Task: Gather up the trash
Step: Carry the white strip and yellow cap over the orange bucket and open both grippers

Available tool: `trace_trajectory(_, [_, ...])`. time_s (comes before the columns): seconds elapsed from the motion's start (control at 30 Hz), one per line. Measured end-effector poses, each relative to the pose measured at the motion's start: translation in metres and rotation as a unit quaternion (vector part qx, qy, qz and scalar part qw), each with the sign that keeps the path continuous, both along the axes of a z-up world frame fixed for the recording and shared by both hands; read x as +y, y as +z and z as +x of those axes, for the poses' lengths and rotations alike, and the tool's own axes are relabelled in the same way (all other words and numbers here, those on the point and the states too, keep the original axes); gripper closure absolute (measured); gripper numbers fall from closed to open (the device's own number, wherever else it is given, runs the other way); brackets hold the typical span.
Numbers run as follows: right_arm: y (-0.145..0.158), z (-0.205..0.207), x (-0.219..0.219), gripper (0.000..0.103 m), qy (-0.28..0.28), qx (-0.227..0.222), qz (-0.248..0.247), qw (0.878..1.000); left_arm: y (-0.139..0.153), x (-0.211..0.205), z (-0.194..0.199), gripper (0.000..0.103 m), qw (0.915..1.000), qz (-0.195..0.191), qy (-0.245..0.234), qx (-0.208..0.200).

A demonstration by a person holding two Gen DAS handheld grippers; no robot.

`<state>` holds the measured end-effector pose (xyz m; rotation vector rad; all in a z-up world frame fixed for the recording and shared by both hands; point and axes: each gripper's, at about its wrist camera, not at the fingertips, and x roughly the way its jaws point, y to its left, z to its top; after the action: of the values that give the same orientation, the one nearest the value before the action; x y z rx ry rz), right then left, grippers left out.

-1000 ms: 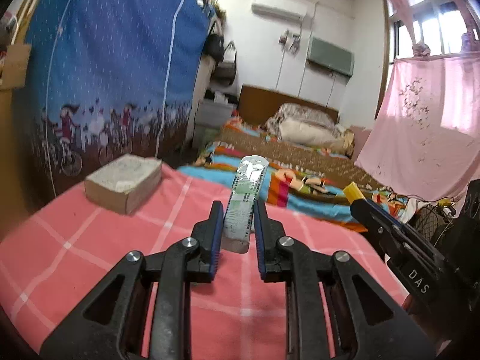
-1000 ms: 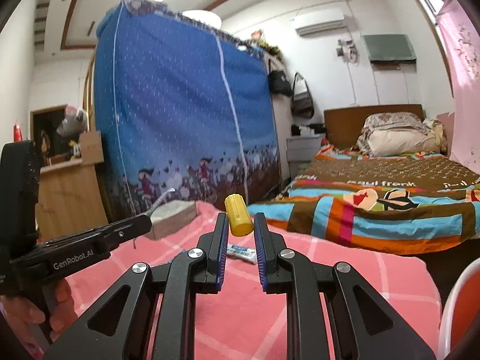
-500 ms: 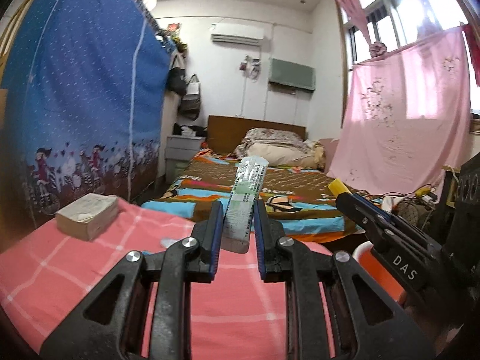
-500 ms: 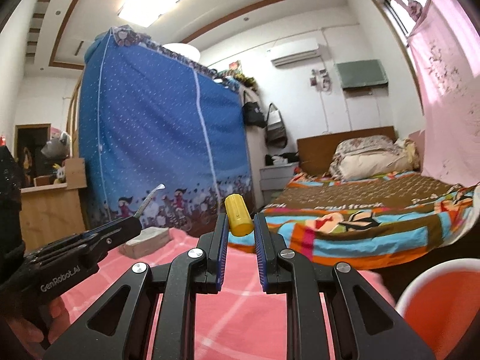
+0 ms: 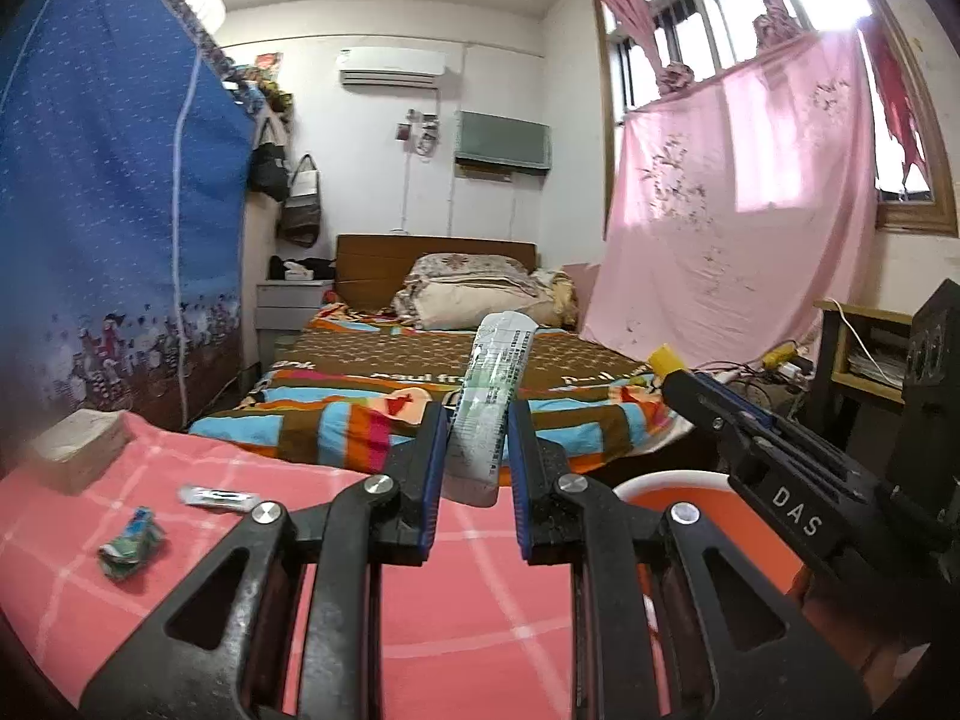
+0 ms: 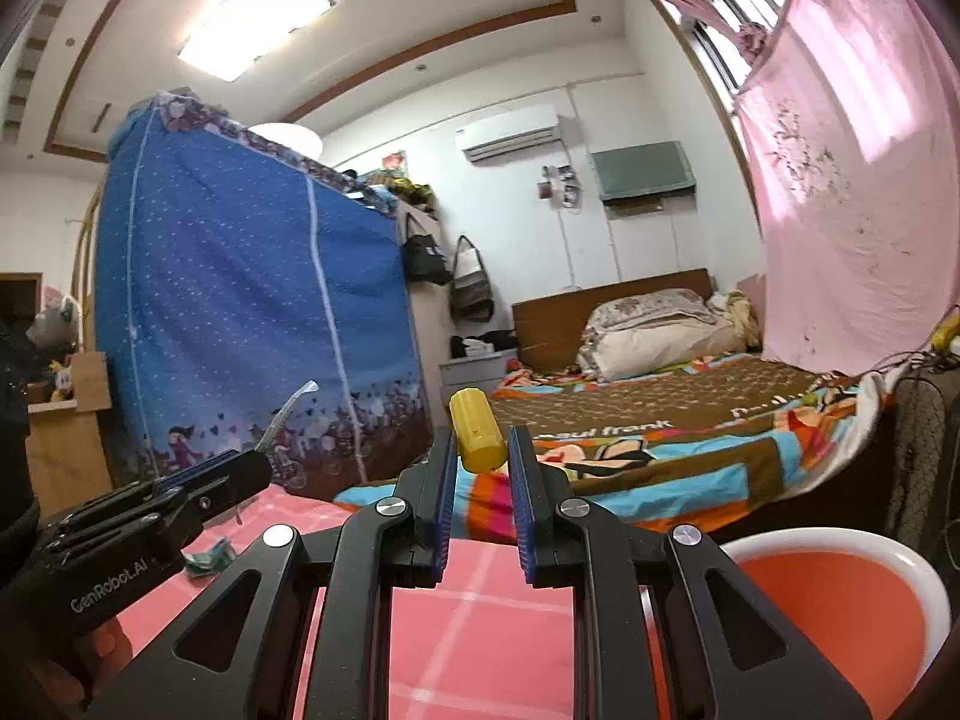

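While both loads hang over the pink checked cloth: each is clamped and pointed toward the bin.
Left fingers: the left gripper [image 5: 477, 444] is clenched on a flattened white-and-green squeeze tube [image 5: 489, 402], which stands upright and leans slightly right.
Right fingers: the right gripper [image 6: 480, 462] is pinched tight on a small yellow plastic cylinder [image 6: 476, 432], its top poking above the pads.
Bin: an orange round bin with a white rim [image 6: 840, 546] sits low on the right, just past the bench [image 5: 480, 600] edge.
Step in hand: likely carrying both pieces to the bin.
Doing it well: bring each load fully over the opening before letting go; release one at a time, since the tube is long and may catch the rim.
Left on bench: a crumpled green-blue wrapper [image 5: 131, 546] and a flat silver foil packet [image 5: 216, 497] lie near the left edge, uncollected.
Beyond: a pale rectangular block [image 5: 78, 450] at the bench's far corner, and a bed with a striped blanket [image 5: 420, 384].
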<state>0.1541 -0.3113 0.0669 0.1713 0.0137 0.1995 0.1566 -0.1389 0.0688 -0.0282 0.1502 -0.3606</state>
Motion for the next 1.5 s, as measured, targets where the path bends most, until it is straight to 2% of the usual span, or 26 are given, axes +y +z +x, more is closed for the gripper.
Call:
trace_trajectory(0.3, [-0.010,-0.008,-0.038,0.088,-0.038,0.027,0.013,0.999,-0.005,-0.041,-0.003,0.079,0.9989,0.024,-0.038,0.012])
trace_trajectory(0.67, [-0.022,-0.011,-0.071,0.088,-0.078,0.070,0.036,0.994,-0.020,-0.076,0.005,0.079,0.9941,0.047,-0.073,0.066])
trace_trajectory(1.13, [-0.040,-0.005,-0.097,0.087,-0.099,0.132,0.077,0.983,-0.034,-0.108,0.024,0.079,0.9804,0.054,-0.108,0.156])
trace_trajectory(1.5, [-0.051,-0.002,-0.104,0.087,-0.107,0.165,0.082,0.977,-0.049,-0.129,0.035,0.079,0.9629,0.063,-0.129,0.228])
